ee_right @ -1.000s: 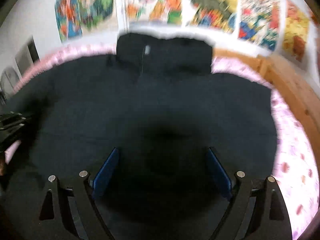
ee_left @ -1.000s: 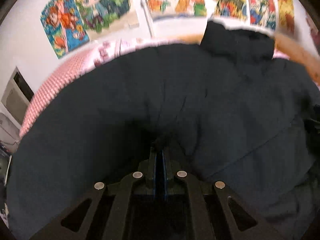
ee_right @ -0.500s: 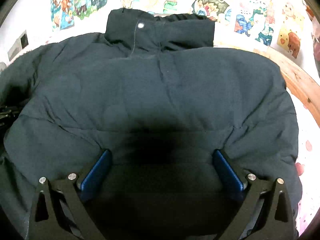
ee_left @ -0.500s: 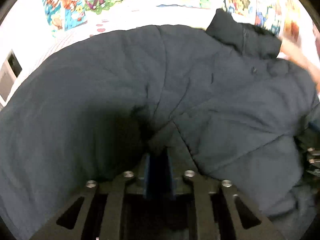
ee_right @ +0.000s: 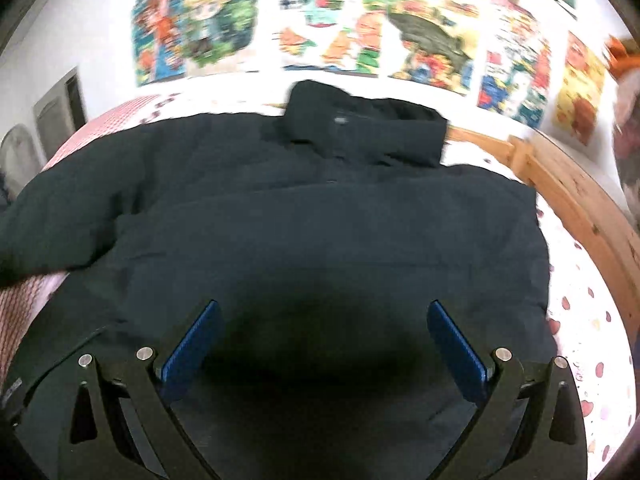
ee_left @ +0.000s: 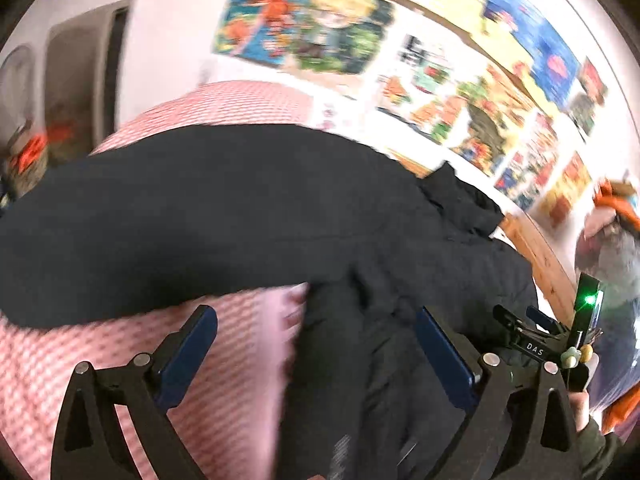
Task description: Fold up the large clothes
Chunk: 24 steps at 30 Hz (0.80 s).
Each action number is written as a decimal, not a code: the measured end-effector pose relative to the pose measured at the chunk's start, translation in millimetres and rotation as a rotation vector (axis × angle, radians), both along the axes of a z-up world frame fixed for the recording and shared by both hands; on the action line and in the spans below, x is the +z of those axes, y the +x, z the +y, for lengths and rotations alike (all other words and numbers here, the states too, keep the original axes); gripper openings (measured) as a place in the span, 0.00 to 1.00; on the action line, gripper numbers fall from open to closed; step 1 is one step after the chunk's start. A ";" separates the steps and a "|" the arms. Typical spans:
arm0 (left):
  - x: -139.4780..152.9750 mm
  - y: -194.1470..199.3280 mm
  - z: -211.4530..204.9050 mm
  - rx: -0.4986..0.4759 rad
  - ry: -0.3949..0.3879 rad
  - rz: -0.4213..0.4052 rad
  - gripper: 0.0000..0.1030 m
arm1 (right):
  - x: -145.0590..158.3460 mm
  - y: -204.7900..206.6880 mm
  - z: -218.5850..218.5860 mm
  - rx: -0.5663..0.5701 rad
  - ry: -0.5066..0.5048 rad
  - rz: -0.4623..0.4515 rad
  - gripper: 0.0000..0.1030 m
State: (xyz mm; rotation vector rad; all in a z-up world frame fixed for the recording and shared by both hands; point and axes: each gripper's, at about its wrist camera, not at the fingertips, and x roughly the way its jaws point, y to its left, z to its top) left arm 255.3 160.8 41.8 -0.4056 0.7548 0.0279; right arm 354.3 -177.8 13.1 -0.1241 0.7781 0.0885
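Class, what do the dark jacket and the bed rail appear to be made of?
Dark jacket: probably padded synthetic fabric with a matte finish; it looks puffy, with stitched seams, though blur hides the weave. Bed rail: wood, light orange-brown, with visible knots.

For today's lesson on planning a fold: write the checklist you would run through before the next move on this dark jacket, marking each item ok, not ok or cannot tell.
1. Left gripper open and holding nothing: ok.
2. Right gripper open, above the jacket's body: ok.
3. Jacket lying front up on the bed, collar at the far end: ok.
4. Left sleeve folded in: not ok, it stretches out sideways over the pink sheet.
5. Right sleeve position: cannot tell.
6. Views sharp enough to pick a grasp point: not ok, both are blurred.
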 end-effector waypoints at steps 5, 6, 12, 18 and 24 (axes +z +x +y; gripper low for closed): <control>-12.0 -33.7 59.6 0.072 -0.151 0.039 0.98 | 2.8 0.3 57.9 0.127 -0.109 0.023 0.98; -16.1 -38.6 70.4 0.103 -0.178 0.032 0.99 | 2.9 3.6 67.7 0.140 -0.117 0.028 0.98; -46.8 -63.3 130.5 0.330 -0.402 -0.035 0.99 | -12.2 37.6 111.5 0.098 -0.129 0.075 0.98; -61.4 -55.4 147.7 0.455 -0.461 -0.074 0.97 | -58.7 62.1 129.8 0.051 -0.172 0.166 0.98; -71.3 -47.6 145.6 0.579 -0.365 -0.006 0.66 | -79.3 42.5 125.0 0.041 -0.158 0.064 0.99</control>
